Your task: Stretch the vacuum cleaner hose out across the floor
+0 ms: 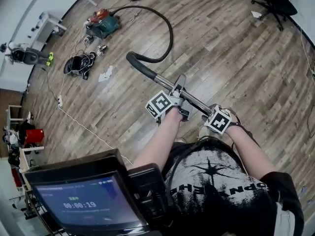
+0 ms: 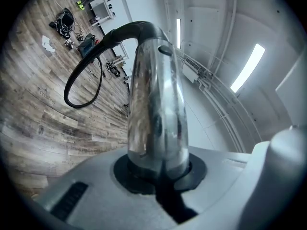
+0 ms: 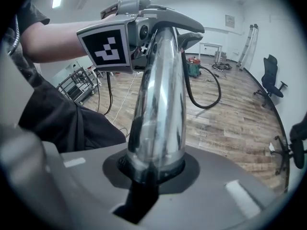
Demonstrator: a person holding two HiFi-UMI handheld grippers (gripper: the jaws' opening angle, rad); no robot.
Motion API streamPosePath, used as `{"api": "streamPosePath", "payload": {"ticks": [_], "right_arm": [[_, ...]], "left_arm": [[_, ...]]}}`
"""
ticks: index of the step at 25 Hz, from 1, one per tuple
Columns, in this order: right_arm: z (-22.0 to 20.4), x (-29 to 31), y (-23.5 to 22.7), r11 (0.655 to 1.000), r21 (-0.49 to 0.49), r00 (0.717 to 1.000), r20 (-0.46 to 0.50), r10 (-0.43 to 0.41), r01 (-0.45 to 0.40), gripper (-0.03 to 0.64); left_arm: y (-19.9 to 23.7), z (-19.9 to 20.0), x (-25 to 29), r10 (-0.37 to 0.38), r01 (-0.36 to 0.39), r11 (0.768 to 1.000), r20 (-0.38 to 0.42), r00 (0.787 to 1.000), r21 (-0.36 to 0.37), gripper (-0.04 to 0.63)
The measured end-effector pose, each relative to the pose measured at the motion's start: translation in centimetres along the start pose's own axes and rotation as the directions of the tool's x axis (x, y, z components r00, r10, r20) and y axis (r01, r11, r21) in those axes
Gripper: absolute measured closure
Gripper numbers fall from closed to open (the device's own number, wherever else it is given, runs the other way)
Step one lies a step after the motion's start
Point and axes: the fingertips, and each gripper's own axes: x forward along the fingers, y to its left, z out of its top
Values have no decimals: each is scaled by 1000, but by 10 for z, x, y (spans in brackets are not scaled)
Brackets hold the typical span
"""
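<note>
The black hose (image 1: 169, 31) is seen lying on the wooden floor (image 1: 236, 73) in a wide curve, not stretched out. One end is joined to the green and red vacuum cleaner (image 1: 102, 22), which stands far from the person, near the upper left of the head view. The other end is joined to a black bent handle (image 1: 135, 59), raised above the floor. From this handle a shiny metal tube (image 1: 165, 82) is continued toward the person.

The metal tube is held in two places. The left claw (image 1: 178, 91) is clenched on it nearer to the bent handle, and in the left gripper view the tube is seen pressed between the jaws. The right claw (image 1: 207, 113) is clenched on the same tube, closer to the person's body, with the tube rising from between its jaws in the right gripper view.

A heap of dark cables (image 1: 78, 63) is seen near the vacuum cleaner, and an office chair (image 1: 275, 1) stands at the far right. A screen (image 1: 83, 200) is found at the bottom left.
</note>
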Motion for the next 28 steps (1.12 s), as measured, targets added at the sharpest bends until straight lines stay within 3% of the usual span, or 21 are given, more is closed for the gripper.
{"api": "streamPosePath", "payload": {"ticks": [7,18,28], "right_arm": [[-5,6,28,1000,-2,1000,-14,-25,25,541],[-3,23,134,999,18,998,-44,-40,40,540],[-46,22,218,995,64,994,-83,-71,76,540]], "left_arm": [[3,-6,-30,-1,1,1000,6,1000,-3,557],[9,-16,-134,-25,24,999,-11,1000,-46,557],[1,-71,-205,-53,48,996,-59,997,-81,557]]}}
